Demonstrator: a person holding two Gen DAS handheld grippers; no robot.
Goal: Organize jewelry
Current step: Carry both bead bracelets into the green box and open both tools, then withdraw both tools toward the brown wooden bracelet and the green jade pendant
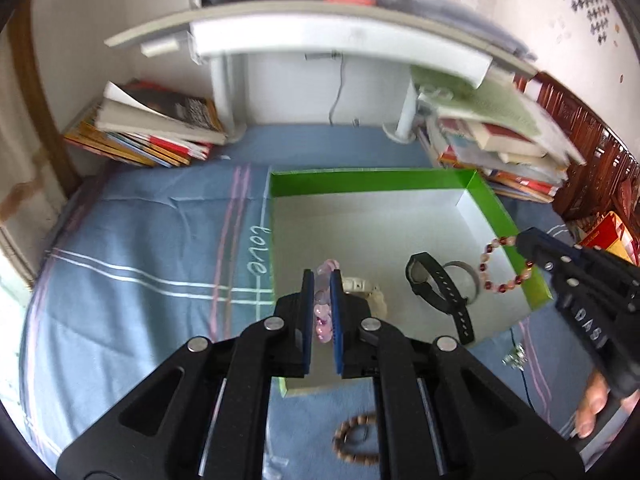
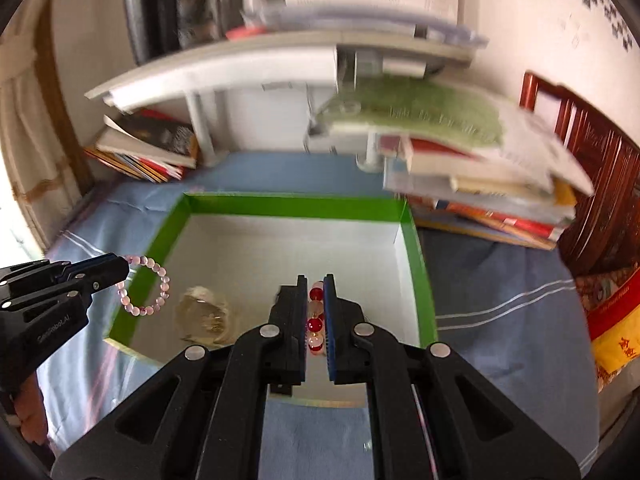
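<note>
A green-walled box (image 1: 360, 180) with a white floor sits on the blue cloth; it also shows in the right wrist view (image 2: 292, 205). My left gripper (image 1: 322, 276) is shut on a pale pink bead bracelet (image 1: 325, 312) above the box's left edge; the bracelet also hangs from it in the right wrist view (image 2: 152, 292). My right gripper (image 2: 316, 280) is shut on a red-and-white bead bracelet (image 2: 315, 320), held over the box's right wall (image 1: 505, 266). Inside the box lie a black watch (image 1: 436, 292), a silver bangle (image 1: 466, 276) and a cream bracelet (image 1: 370, 292).
A brown wooden bead bracelet (image 1: 354, 440) and a small silver piece (image 1: 516, 356) lie on the cloth near the box. Book stacks stand at the back left (image 1: 152, 128) and back right (image 1: 504, 140). A white shelf (image 1: 320, 36) overhangs the back.
</note>
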